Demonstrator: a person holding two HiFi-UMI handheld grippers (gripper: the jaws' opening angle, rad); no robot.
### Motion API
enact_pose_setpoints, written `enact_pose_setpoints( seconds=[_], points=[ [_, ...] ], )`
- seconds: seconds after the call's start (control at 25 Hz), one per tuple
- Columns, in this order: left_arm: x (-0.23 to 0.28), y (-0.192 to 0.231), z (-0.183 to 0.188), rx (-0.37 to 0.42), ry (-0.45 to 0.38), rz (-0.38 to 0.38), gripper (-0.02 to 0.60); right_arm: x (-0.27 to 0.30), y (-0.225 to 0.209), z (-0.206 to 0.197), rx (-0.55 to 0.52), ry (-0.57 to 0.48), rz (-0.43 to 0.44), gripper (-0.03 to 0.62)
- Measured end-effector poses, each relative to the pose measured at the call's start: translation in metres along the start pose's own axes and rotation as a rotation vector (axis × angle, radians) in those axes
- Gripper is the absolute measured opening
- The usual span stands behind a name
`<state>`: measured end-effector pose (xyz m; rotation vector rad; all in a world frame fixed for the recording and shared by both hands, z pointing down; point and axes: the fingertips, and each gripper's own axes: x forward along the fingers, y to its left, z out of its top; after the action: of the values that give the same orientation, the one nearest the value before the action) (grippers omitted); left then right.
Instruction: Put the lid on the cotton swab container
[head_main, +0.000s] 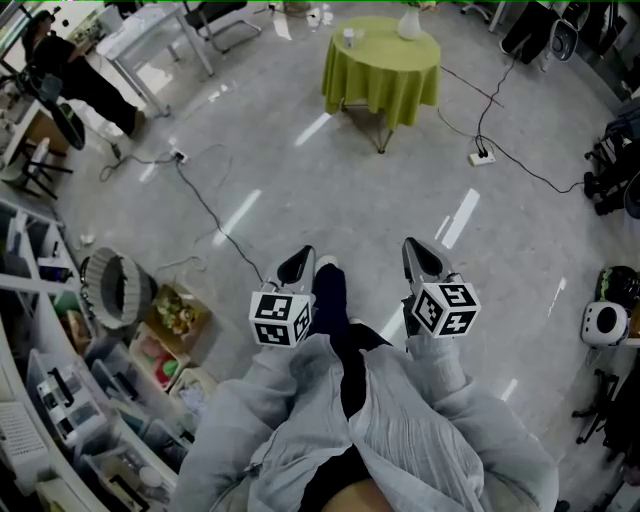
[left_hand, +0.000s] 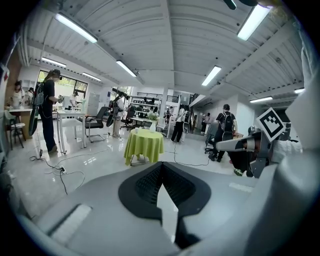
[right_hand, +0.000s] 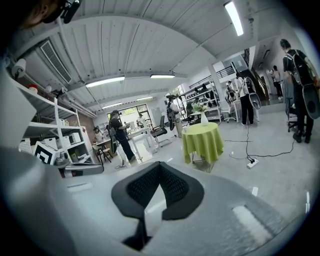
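A round table under a green cloth stands far ahead across the floor. On it are a white vase and a small clear container, too small to identify; no lid can be made out. I hold both grippers low in front of my legs, far from the table. My left gripper is shut and holds nothing. My right gripper is likewise shut and empty. Both gripper views look toward the table over their closed fingertips.
Cables and a power strip cross the floor near the table. Shelves with bins, a fan and an open box line the left. A person stands at the far left; other people stand further back.
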<state>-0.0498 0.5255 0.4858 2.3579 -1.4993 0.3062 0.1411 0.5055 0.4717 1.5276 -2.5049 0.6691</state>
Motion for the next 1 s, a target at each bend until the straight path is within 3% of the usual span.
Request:
enact_pose_setpoints(
  seconds=[0.48, 1.0],
  points=[
    [0.041, 0.018, 0.021, 0.038, 0.008, -0.033, 0.018, 0.047, -0.009, 0.013, 0.020, 0.021, 0.021, 0.002],
    [0.138, 0.069, 0.104, 0.081, -0.036, -0.045, 0.018, 0.138, -0.042, 0.095, -0.015, -0.023, 0.018, 0.002]
  ],
)
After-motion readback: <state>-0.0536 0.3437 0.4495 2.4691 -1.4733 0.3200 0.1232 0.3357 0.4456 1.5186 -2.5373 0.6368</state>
